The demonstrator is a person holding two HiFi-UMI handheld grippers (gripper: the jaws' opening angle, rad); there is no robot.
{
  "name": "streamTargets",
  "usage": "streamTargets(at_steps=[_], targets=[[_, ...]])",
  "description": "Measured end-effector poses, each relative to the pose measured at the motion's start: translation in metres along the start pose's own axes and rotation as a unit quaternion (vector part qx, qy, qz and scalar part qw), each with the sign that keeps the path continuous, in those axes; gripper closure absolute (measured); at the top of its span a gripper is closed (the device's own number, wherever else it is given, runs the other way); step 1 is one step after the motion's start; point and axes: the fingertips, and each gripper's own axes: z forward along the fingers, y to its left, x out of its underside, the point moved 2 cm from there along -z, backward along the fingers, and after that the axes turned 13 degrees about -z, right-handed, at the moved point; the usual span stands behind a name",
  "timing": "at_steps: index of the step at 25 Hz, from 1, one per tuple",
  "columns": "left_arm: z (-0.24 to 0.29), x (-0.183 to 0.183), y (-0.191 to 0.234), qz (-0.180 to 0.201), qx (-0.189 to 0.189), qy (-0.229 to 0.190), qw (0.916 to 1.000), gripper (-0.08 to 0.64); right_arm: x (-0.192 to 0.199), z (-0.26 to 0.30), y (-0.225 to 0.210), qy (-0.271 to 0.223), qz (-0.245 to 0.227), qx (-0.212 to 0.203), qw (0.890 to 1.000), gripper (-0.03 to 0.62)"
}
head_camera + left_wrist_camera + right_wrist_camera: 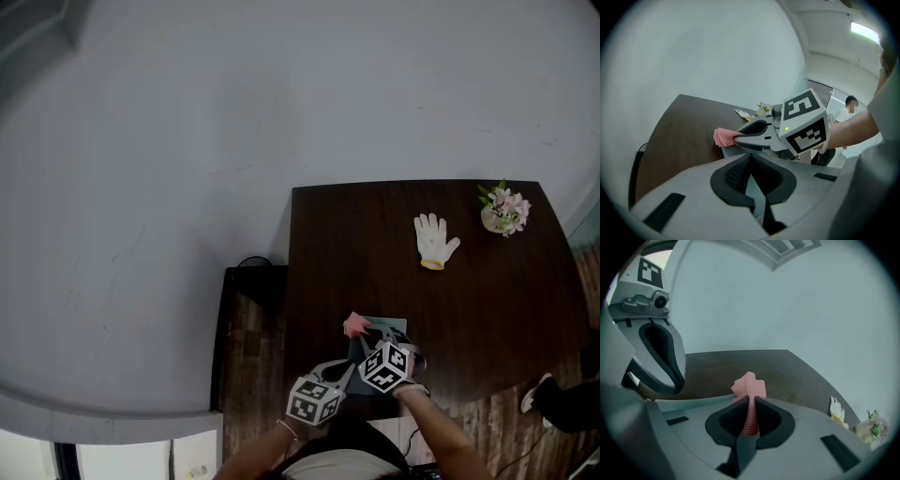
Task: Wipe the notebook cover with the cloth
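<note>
R claw point(751, 401) clamps pink cloth point(749, 385); L claw point(751, 161) nips notebook point(396, 327) edge; bystander point(846, 112) only in left gripper view.

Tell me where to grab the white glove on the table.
The glove lies flat with its fingers pointing away and its yellow-edged cuff at the near end. Pinch the cuff, probably best coming in low from the near side.

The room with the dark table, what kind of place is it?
Probably an office or workroom, not certain: a dark table against a plain pale wall, a glove and potted flowers on it, a wooden floor.
</note>
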Motion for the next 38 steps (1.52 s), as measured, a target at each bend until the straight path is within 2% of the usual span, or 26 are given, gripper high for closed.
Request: streamTargets(at_steps=[10,26,38], targets=[[0.006,0.001,0.004,-0.007,-0.005,0.004,1.0000,0.541,0.014,0.003,-0.005,0.015,0.014,-0.003,1.000,0.555],[0.013,0.002,0.003,-0.009,0.001,0.011,0.9999,0.541,0.062,-0.019,-0.023,0.055,0.063,0.035,0.996,0.555],[0.015,0.002,-0.003,-0.008,0.006,0.009,0.9999,0.541,0.106,-0.043,-0.034,0.093,0.106,0.070,0.987,0.555]])
